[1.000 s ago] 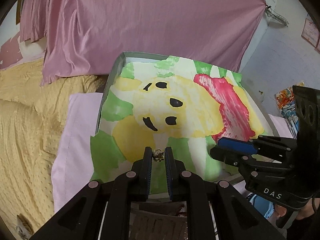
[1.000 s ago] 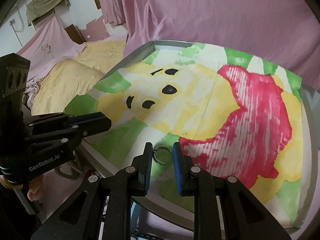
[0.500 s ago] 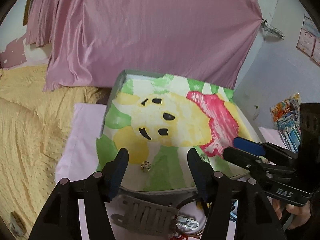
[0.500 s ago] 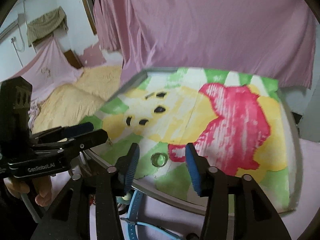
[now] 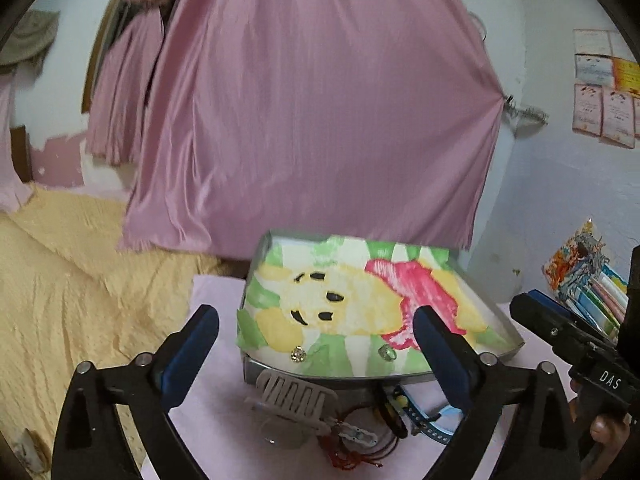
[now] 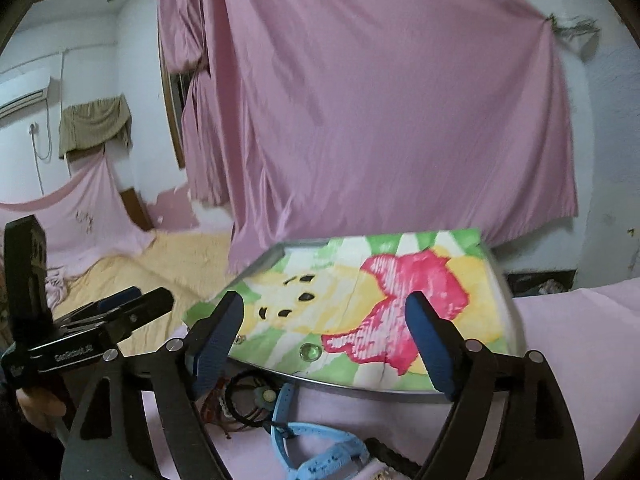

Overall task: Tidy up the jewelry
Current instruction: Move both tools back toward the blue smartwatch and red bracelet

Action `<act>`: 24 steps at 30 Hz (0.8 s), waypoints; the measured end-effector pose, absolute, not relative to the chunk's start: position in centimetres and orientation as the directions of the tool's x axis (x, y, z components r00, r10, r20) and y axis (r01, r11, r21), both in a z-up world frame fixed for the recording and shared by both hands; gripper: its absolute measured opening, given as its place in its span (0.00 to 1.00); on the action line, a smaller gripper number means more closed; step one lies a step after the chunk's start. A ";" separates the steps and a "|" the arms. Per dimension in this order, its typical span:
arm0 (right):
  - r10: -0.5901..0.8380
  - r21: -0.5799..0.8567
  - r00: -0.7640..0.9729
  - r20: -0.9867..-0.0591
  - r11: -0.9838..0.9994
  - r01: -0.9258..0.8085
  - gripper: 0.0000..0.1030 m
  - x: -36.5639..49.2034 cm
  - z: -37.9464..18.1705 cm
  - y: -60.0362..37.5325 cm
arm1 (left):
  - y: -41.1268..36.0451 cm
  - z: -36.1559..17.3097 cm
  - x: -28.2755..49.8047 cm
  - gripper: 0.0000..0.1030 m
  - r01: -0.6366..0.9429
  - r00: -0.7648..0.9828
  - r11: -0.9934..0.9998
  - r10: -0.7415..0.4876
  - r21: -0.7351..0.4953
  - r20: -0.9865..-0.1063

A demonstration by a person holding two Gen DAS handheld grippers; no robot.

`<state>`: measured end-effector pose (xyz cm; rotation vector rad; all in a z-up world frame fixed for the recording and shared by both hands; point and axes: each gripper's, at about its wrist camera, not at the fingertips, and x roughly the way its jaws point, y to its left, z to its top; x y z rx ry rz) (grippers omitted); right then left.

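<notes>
Bedroom; a pink satin curtain (image 5: 320, 120) hung across the back wall, a yellow textured bedspread (image 5: 60, 280) lay at far left, and a pale pink cloth (image 5: 216, 420) covered the work surface. Paper certificates (image 5: 604, 116) were pinned to the wall at upper right, with a stack of books (image 5: 588, 280) below them.

Left wrist view, left to right: the left gripper (image 5: 316, 344) was held above the near edge of the surface, its blue-padded fingers (image 5: 192, 344) spread wide with nothing between them. Between them stood a shallow metal tray (image 5: 256, 372) lined with a painted sheet showing a yellow bear face and a red patch. On the sheet's near green strip lay a small jewelled ring (image 5: 298, 355), and well to its right a clear stone ring (image 5: 387, 354); the two were apart, neither touched by a finger. Just in front of the tray lay a grey hair claw clip (image 5: 292, 396), then a tangle of red cord (image 5: 352, 456), a light blue strap (image 5: 432, 428), and a small yellow piece I could not identify. The right gripper (image 5: 560, 316) entered from the right edge.

Right wrist view: the left gripper showed at left, beside the tray. The right gripper (image 6: 326, 338) also stood wide apart and held nothing, its fingers framing the tray's near rim (image 6: 360, 386). The clear stone ring (image 6: 310, 351) sat on the sheet between them. Below the rim lay black hair ties (image 6: 244, 396) and the blue strap (image 6: 320, 448).
</notes>
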<state>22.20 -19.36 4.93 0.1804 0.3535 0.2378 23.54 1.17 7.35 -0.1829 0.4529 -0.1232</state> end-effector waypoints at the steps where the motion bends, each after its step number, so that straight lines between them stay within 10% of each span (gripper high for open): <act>1: 0.252 0.212 0.919 -0.304 0.958 -0.193 0.76 21.4 5.0 -19.5 | 1.1 7.5 23.0 0.97 0.079 0.900 0.977 -0.156 -0.199 -0.407; 15: 0.166 0.136 0.969 -0.184 0.980 -0.142 0.89 12.7 4.1 -19.0 | 1.5 6.3 16.3 0.99 0.094 0.951 0.980 -0.141 -0.177 -0.276; 24: 0.164 0.125 0.951 -0.261 0.983 -0.135 0.89 12.2 2.4 -18.5 | 1.9 4.7 14.8 0.99 0.101 0.944 0.983 -0.144 -0.154 -0.298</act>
